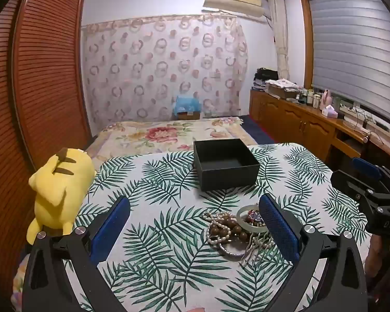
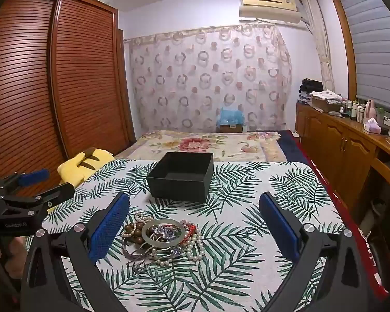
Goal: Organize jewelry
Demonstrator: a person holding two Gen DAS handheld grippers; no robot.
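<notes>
Nothing sorted yet. Both my tools, left tool and right tool, gape wide, holding nothing. Jewelry heap lies near on the bench; black box beyond, apparently empty. Next: single out one piece, likely the pale bangle, without snagging strands.

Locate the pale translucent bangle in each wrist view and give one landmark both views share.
Left wrist view: the pale translucent bangle lies lower right of centre, beside the right fingertip.
Right wrist view: the bangle lies lower centre-left, atop the jewelry pile.
Shared landmark: the open black square box behind the pile.
</notes>
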